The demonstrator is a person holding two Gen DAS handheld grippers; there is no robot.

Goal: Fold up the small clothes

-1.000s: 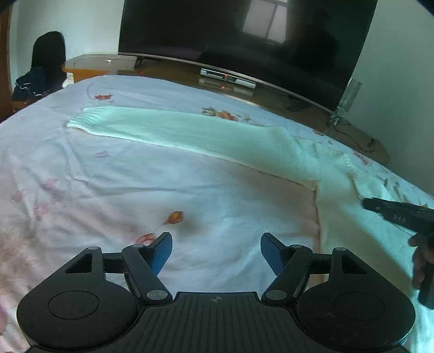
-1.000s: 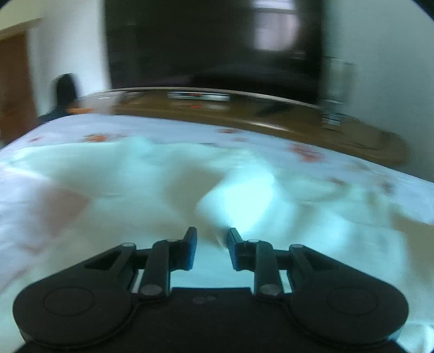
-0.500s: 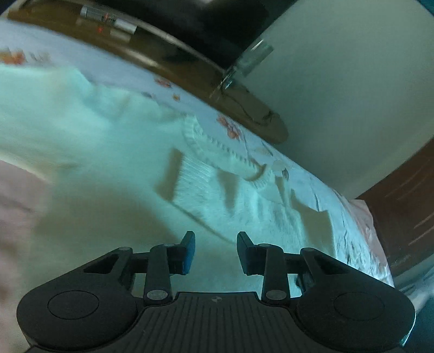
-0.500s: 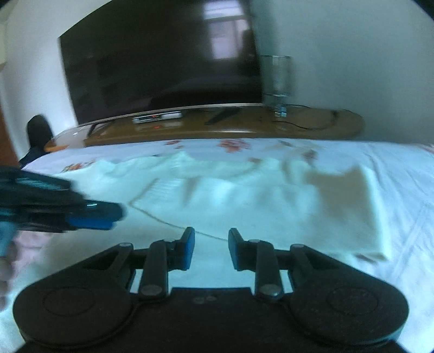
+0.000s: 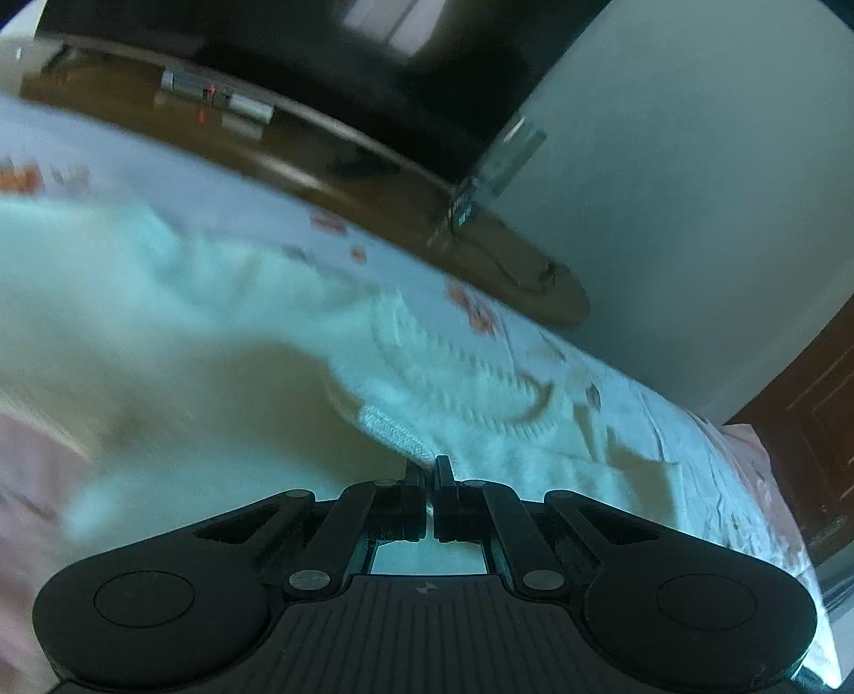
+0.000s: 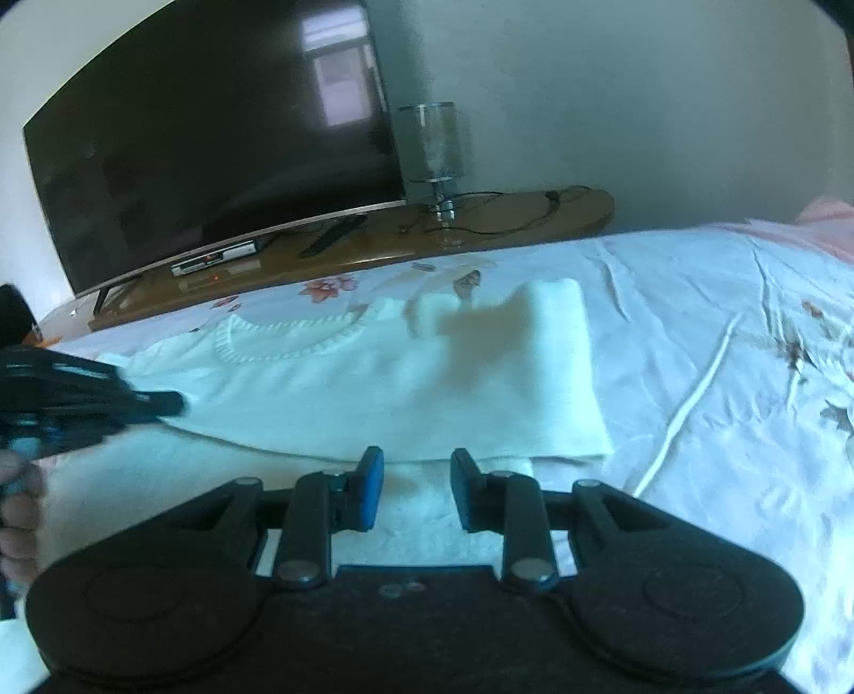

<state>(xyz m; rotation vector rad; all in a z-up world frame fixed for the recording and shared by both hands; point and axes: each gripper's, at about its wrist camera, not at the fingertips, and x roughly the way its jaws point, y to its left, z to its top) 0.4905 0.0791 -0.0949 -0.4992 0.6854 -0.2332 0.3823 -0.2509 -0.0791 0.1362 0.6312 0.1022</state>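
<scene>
The left gripper (image 5: 428, 465) has its 2 fingers pinched on a ribbed edge of the white sweater (image 6: 405, 384), which lies on the bed (image 6: 720, 341). The right gripper (image 6: 416, 470), fingers apart, holds nothing. Likely mid-fold: next, carry that edge toward 12 o'clock.

The left gripper (image 5: 428, 470) has its jaws drawn nearly together, pinching a ribbed edge of the white knit sweater (image 5: 453, 373), which lies rumpled across the flowered bedsheet (image 5: 710, 480). Much of the cloth is blurred. Beyond the bed runs a curved wooden TV stand (image 5: 373, 176) with a silver box (image 5: 213, 96) on it, under a dark television (image 5: 320, 48). A glass vase (image 5: 507, 155) stands at the right end.
</scene>
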